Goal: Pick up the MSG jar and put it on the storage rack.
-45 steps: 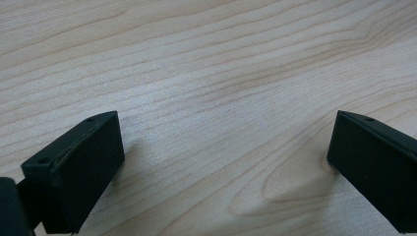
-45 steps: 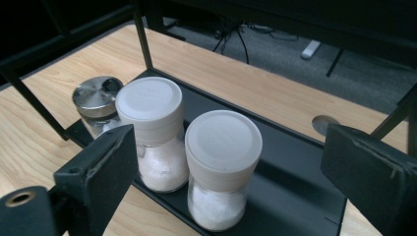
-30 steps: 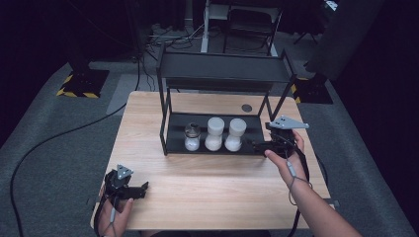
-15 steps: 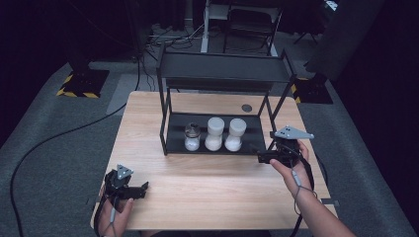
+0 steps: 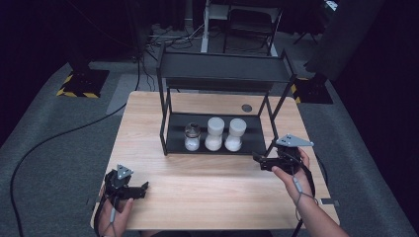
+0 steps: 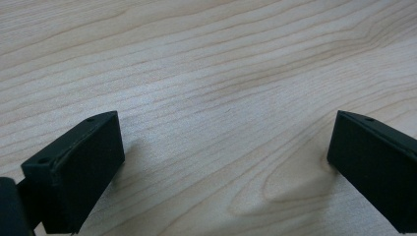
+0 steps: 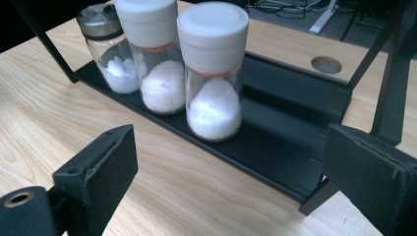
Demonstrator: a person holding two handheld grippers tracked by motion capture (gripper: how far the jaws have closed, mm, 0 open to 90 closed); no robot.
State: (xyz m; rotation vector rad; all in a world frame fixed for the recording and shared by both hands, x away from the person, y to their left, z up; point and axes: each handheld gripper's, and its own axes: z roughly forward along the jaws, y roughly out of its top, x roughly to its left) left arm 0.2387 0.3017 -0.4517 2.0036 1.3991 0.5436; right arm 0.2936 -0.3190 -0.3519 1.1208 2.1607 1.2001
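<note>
A black two-tier rack (image 5: 173, 143) stands on the wooden table (image 5: 207, 187). On its lower shelf (image 7: 280, 142) are three jars of white powder in a row: a metal-lidded jar (image 5: 191, 137) (image 7: 109, 54), a white-capped jar (image 5: 214, 134) (image 7: 153, 54), and another white-capped jar (image 5: 235, 134) (image 7: 214, 73). My right gripper (image 5: 258, 160) (image 7: 231, 187) hovers low by the rack's front right corner, open and empty, facing the jars. My left gripper (image 5: 141, 190) (image 6: 221, 162) rests at the table's front left, open over bare wood.
The rack's right front post (image 7: 391, 73) rises just beyond my right jaw. A round cable hole (image 5: 246, 107) sits in the table behind the rack. Cables cross the dark floor (image 5: 49, 143) at left.
My right gripper has dropped lower and drawn back toward the front right of the table, away from the rack shelf. The left gripper has stayed put.
</note>
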